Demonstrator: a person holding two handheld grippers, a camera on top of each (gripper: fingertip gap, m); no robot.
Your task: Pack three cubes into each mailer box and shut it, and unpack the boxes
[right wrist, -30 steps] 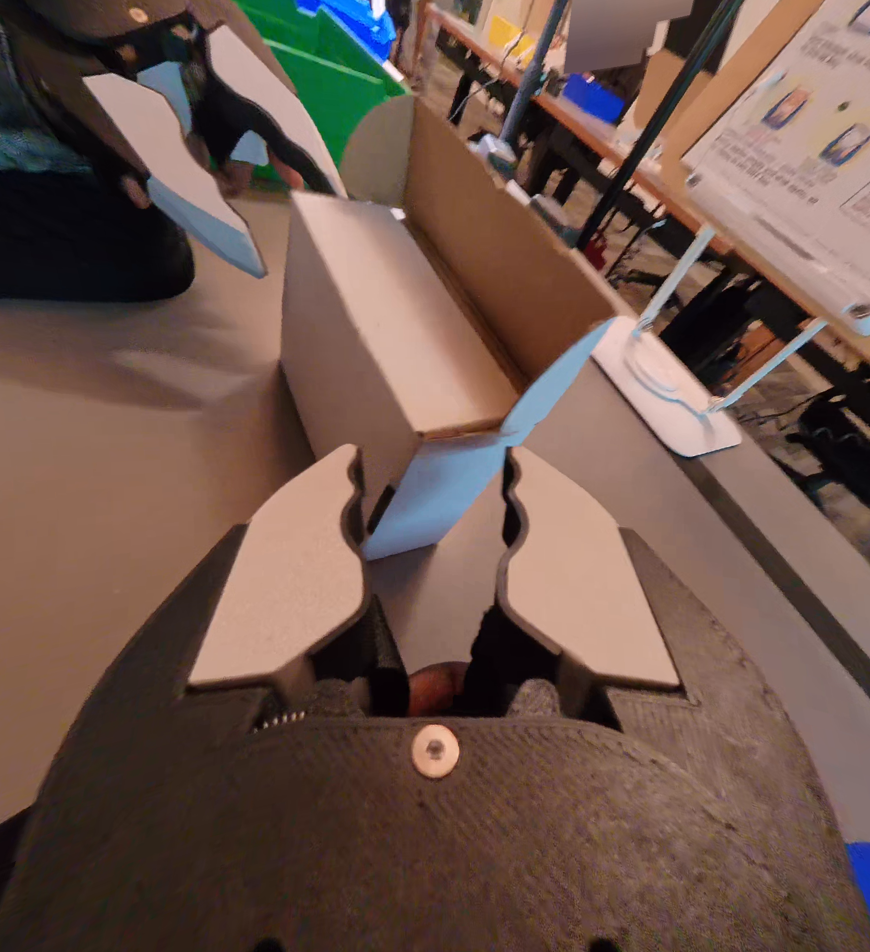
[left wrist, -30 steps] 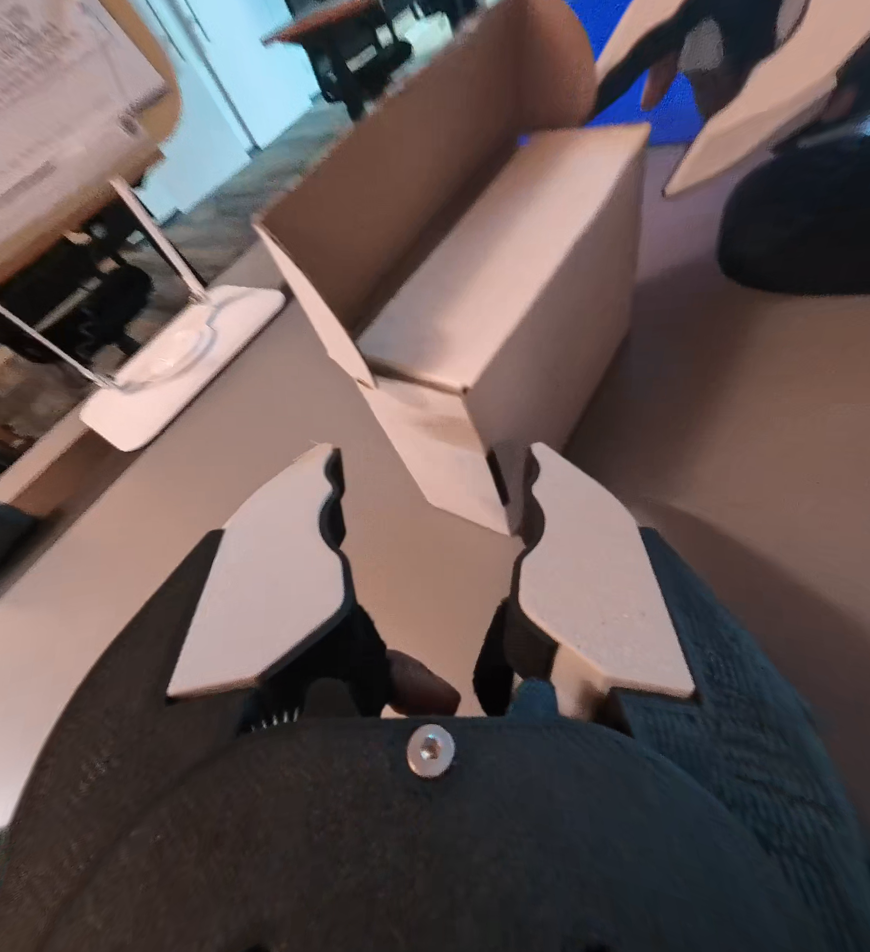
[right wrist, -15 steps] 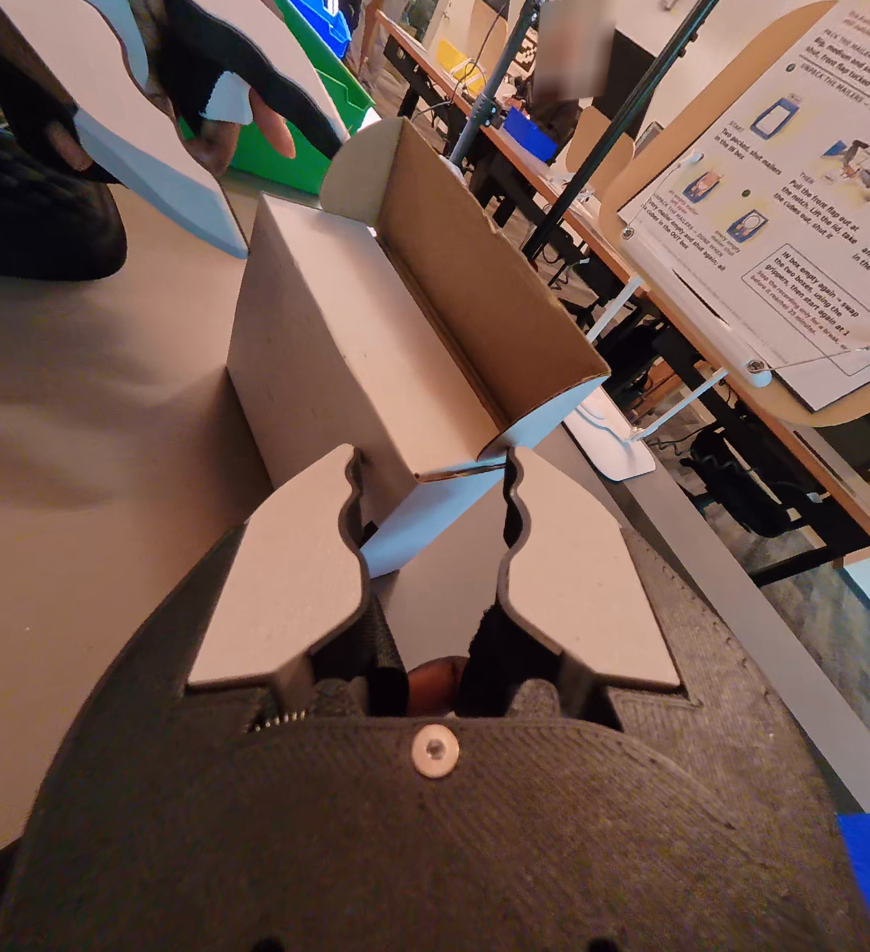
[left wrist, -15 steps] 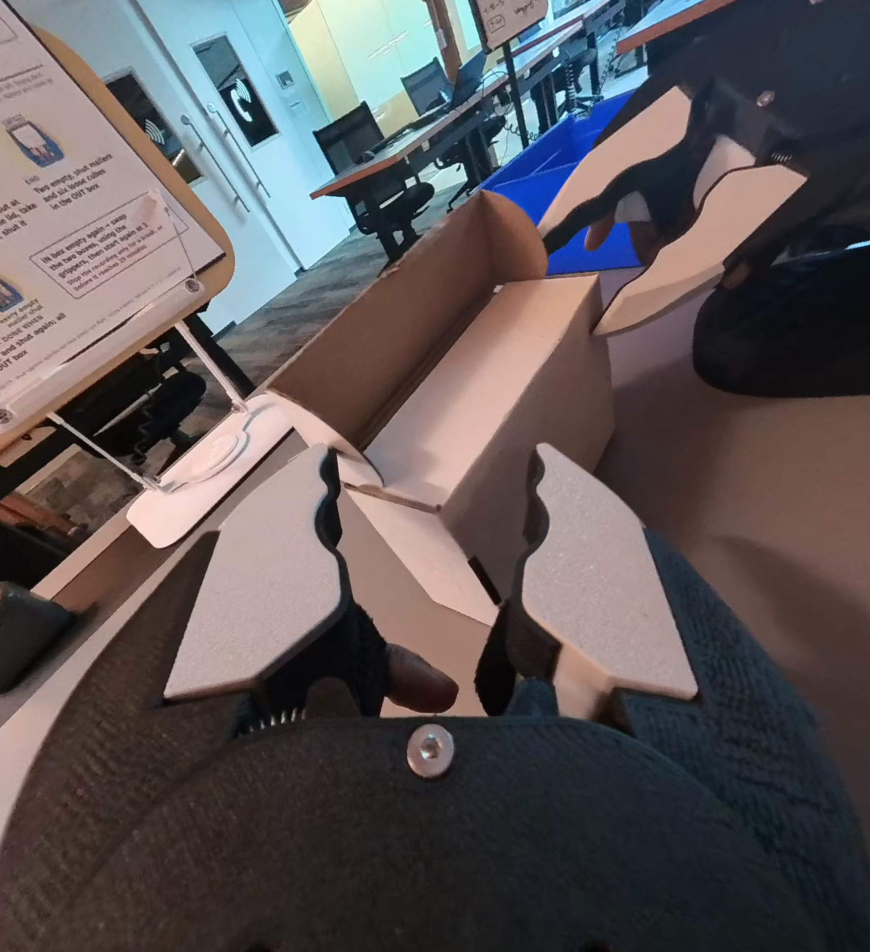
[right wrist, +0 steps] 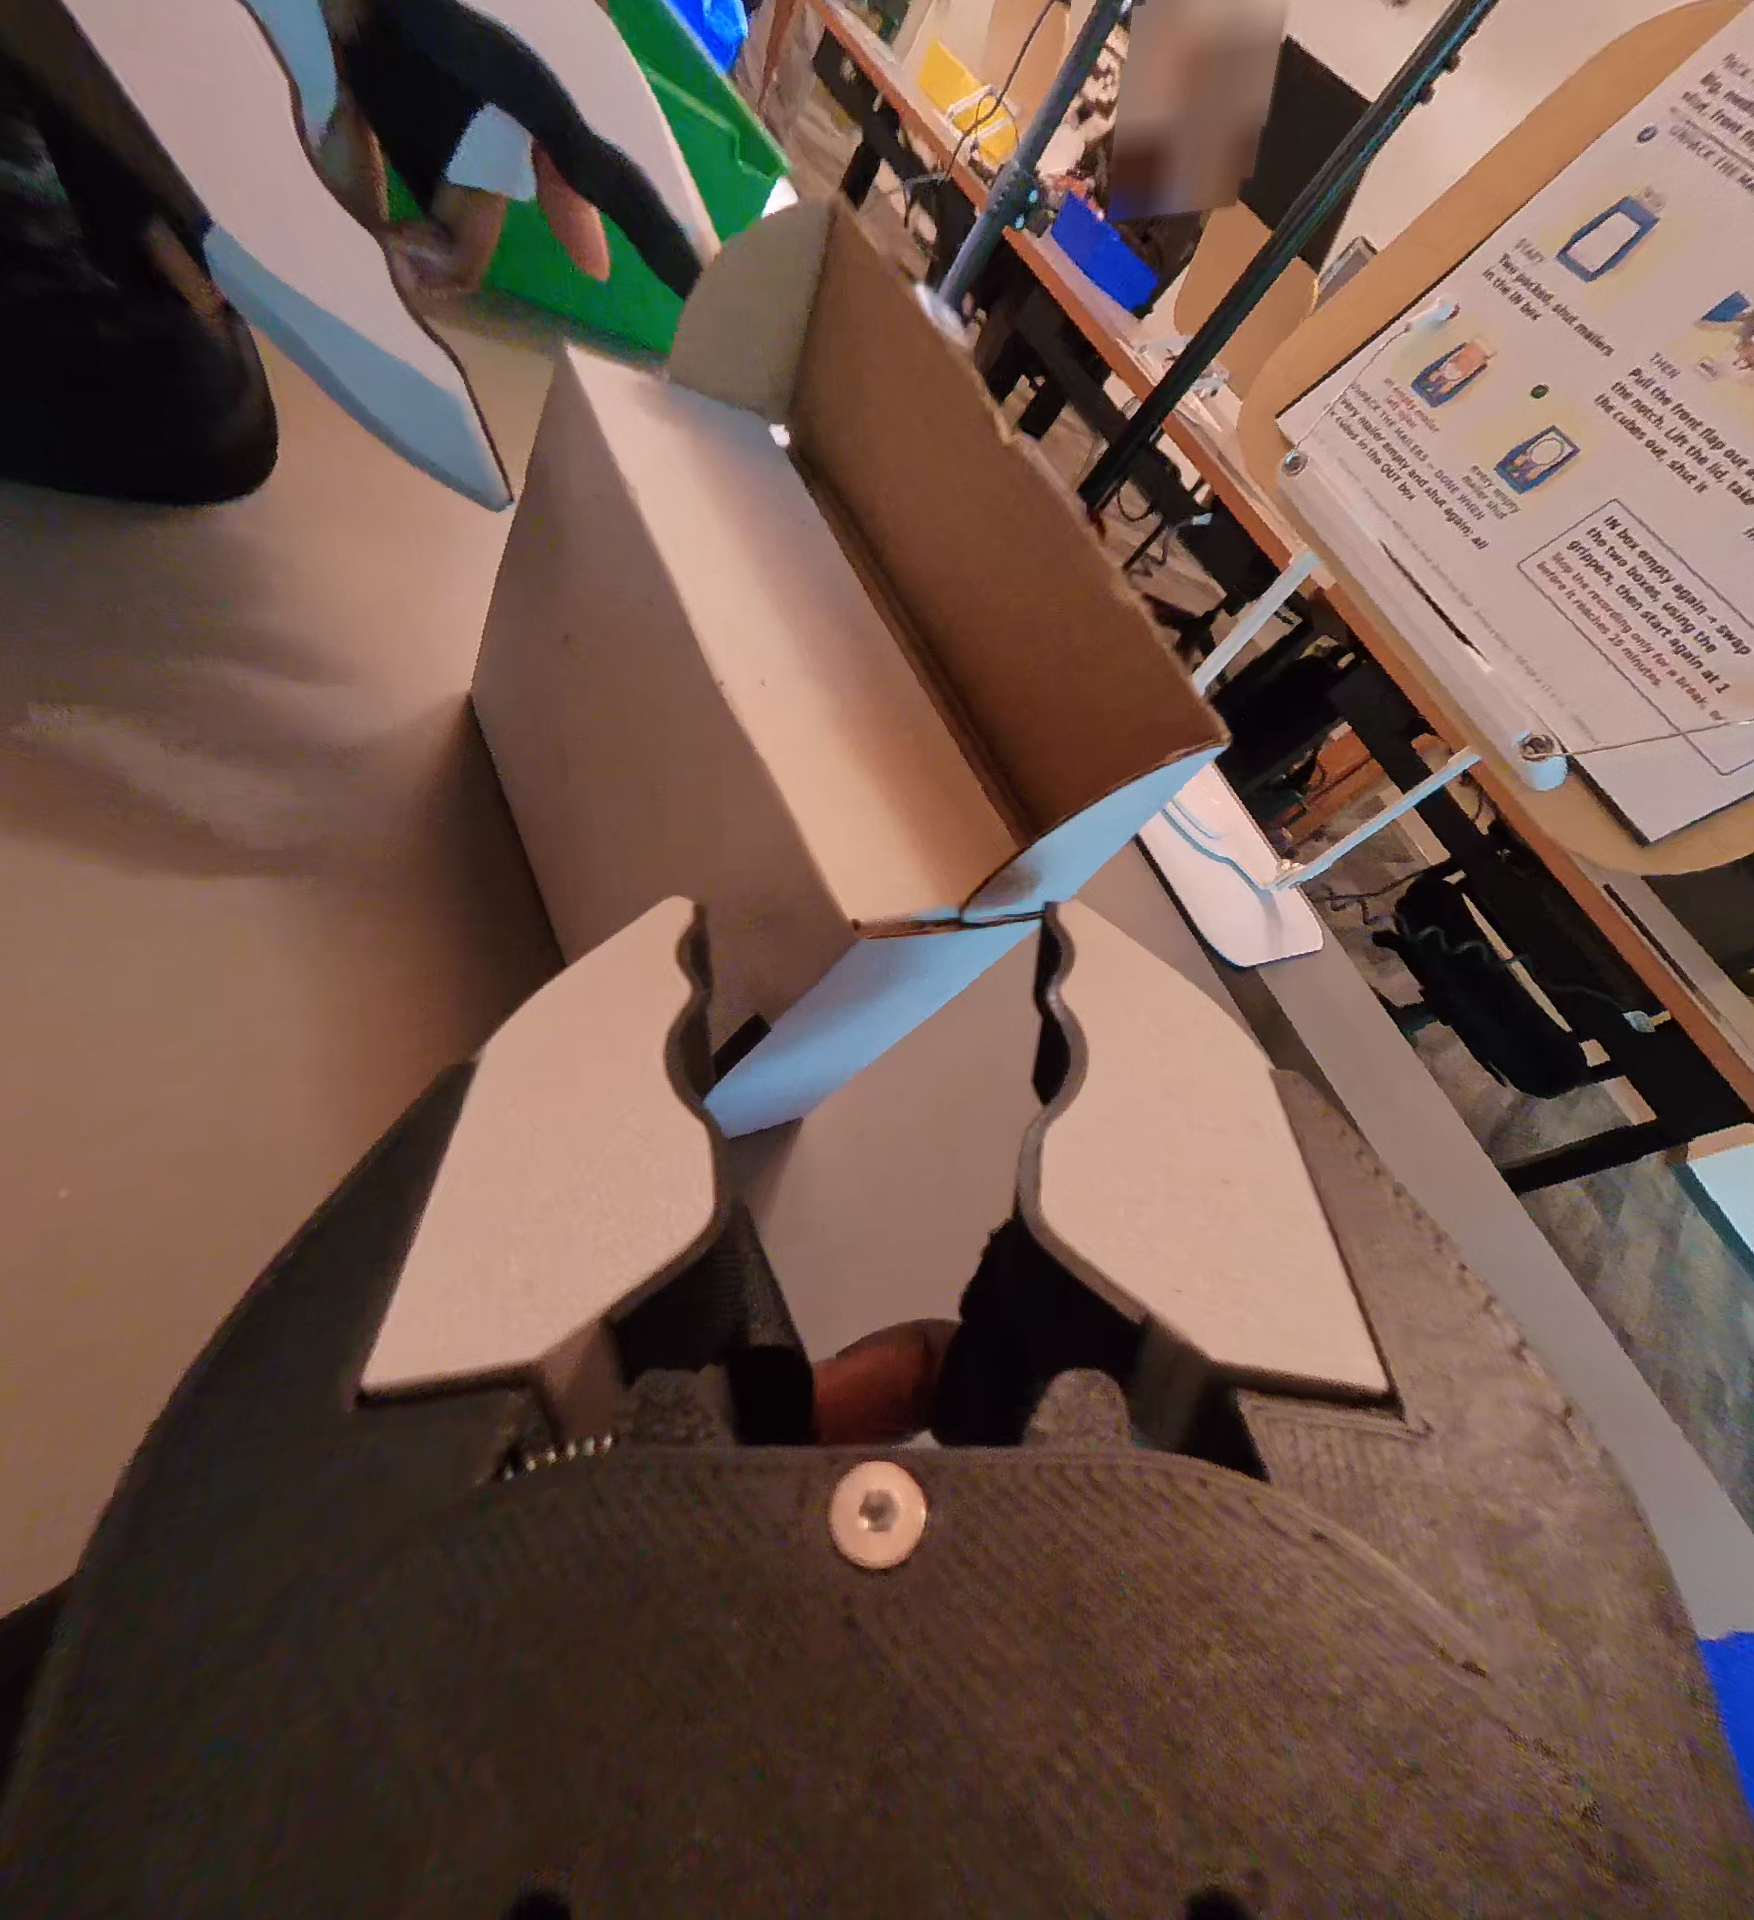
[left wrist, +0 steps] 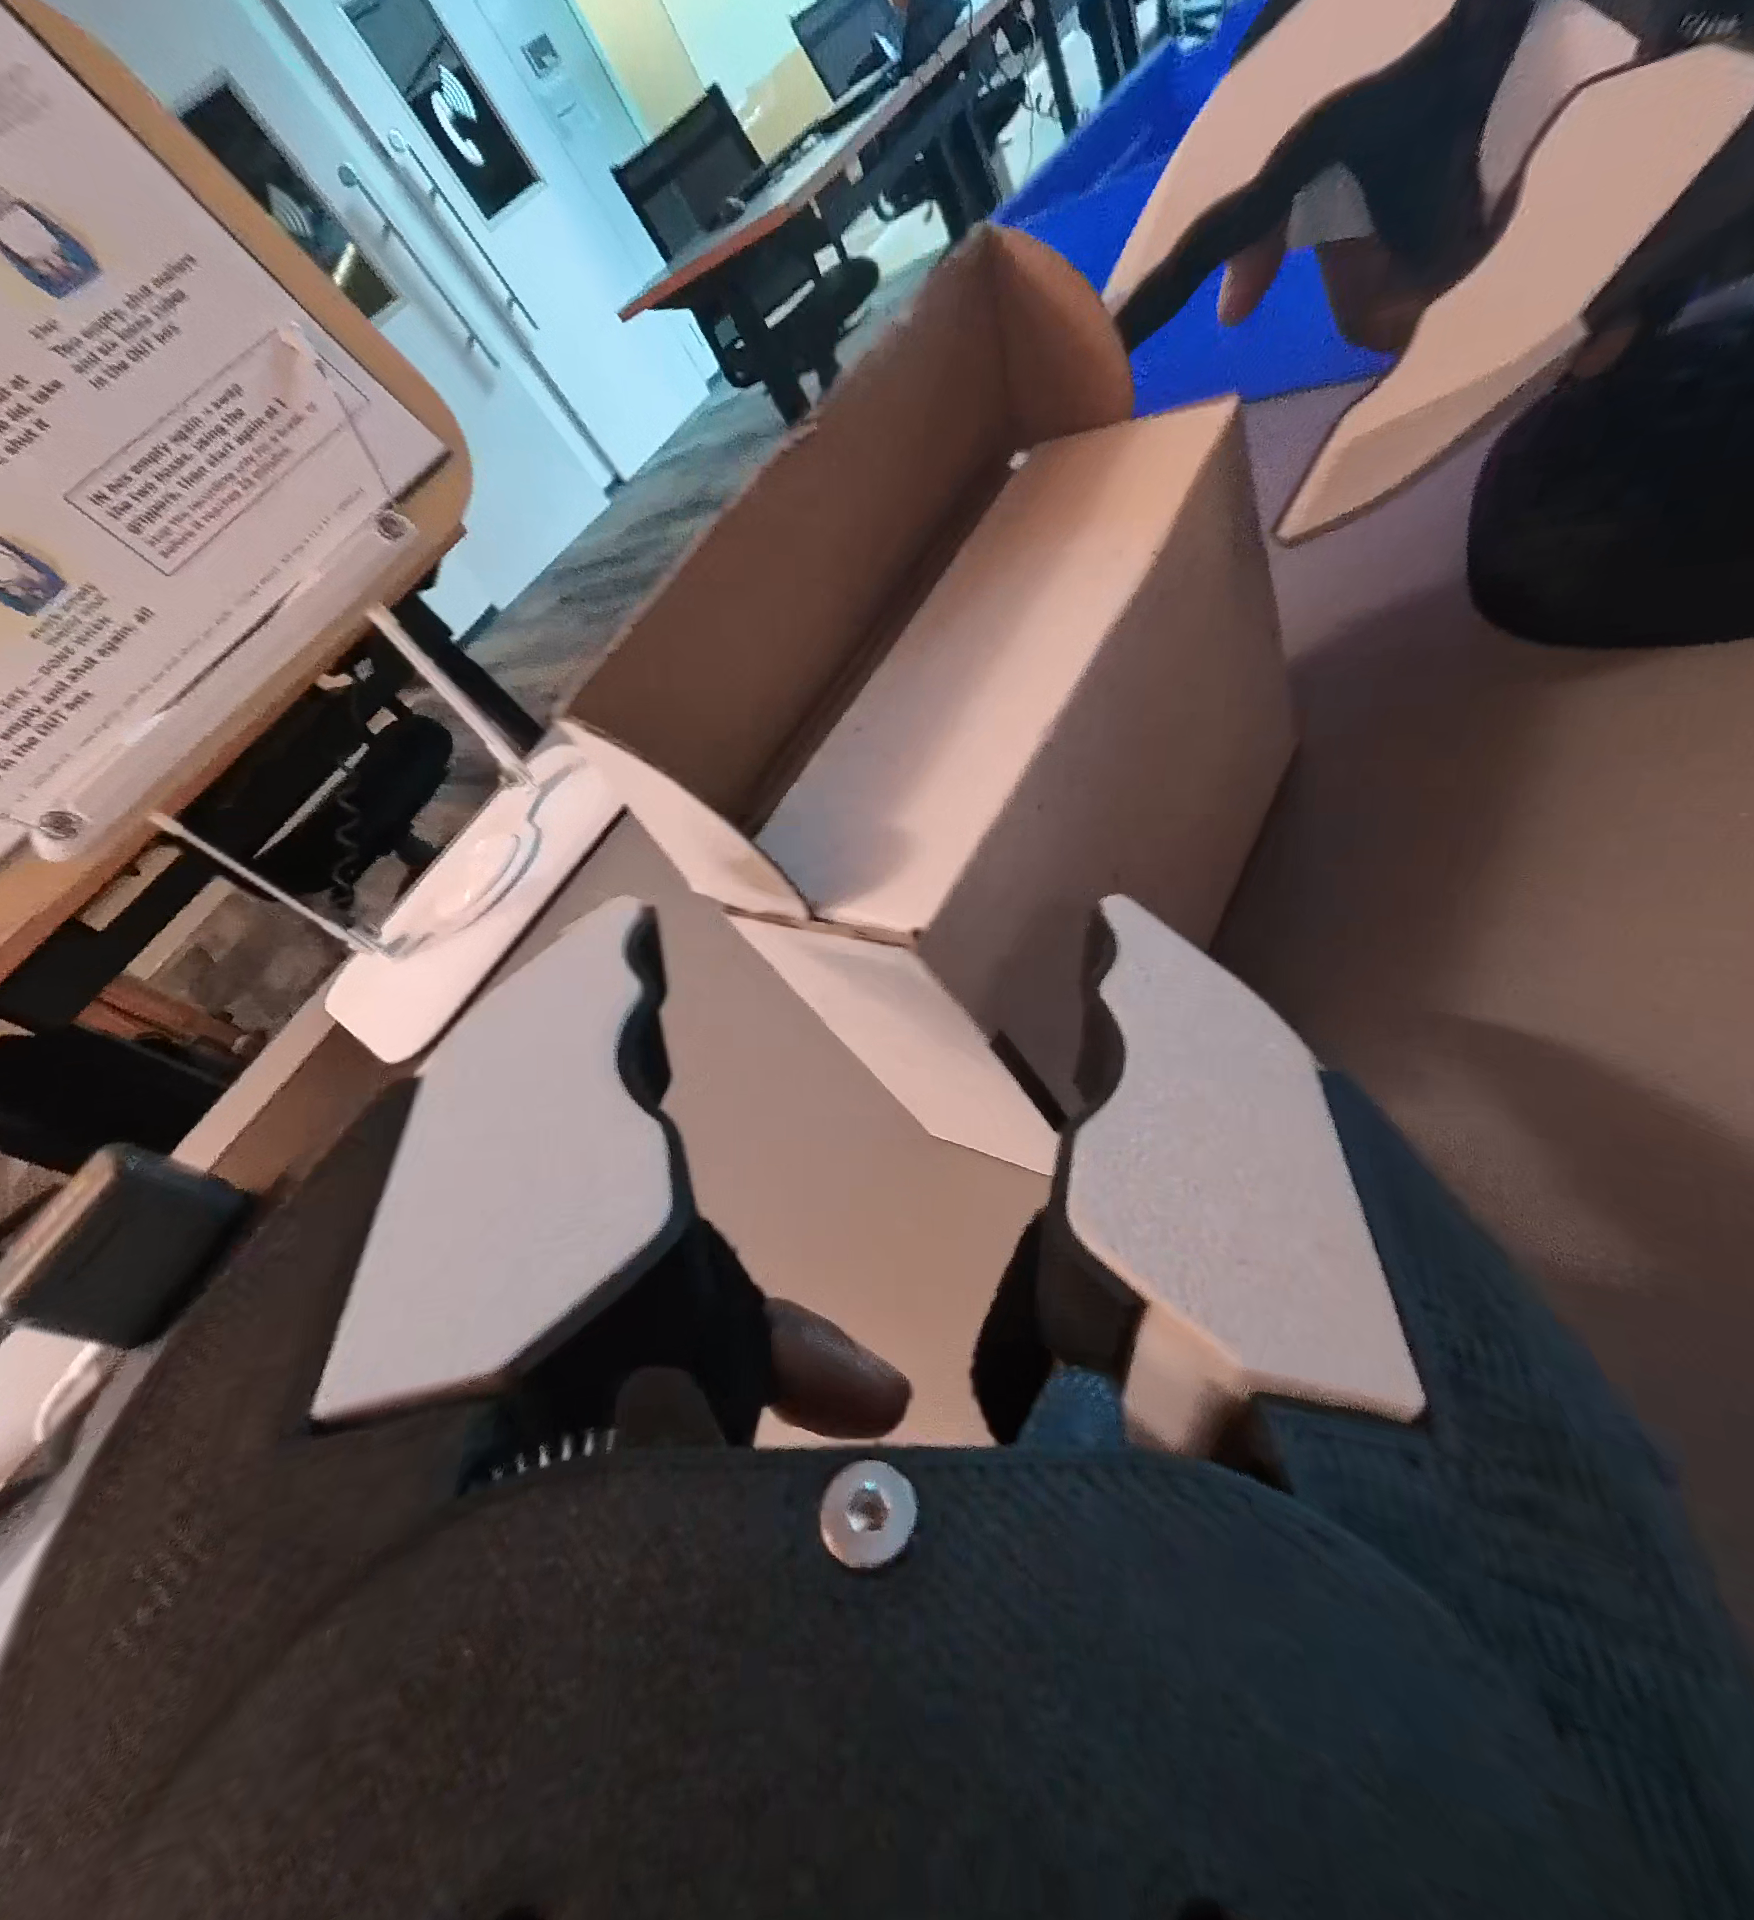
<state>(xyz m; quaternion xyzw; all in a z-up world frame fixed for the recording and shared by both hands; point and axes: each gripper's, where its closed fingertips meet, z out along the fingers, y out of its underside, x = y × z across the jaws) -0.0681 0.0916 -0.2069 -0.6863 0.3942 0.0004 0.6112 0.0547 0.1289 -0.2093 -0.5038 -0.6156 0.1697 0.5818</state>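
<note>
grippers have both risen and tipped back over the last second, one at each end of the mailer box [left wrist: 1049, 707]. a second ago the left gripper [left wrist: 878, 1023] looked low along the table [left wrist: 1538, 935], its right-hand finger against the tip of the near side flap [left wrist: 894, 1029]; now the view looks higher, the flap lies between the spread fingers with clear gaps on both sides, and nothing is pinched. the right gripper [right wrist: 868, 1013] shows much the same change from the far end: its fingers are spread too, and the side flap [right wrist: 883, 997] at that end runs slantwise across the gap, its lower corner just at the inner edge of the left-hand finger [right wrist: 582, 1164], whether touching i cannot tell.

the box sits on the table between the two grippers, its lid folded down flat over the body, while the long front flap [right wrist: 966, 582] stands upright along the edge nearest the white stand base [right wrist: 1237, 883] (no cubes can be seen, so what is inside is unknown).

judging by this, the lid-closing step is under way but not finished: both end flaps hang outside the body and the front flap is untucked. they would probably have to go inside the walls before the box counts as shut. thin card like this bends easily, so a flap pushed off-line could crease instead of sliding in.
</note>
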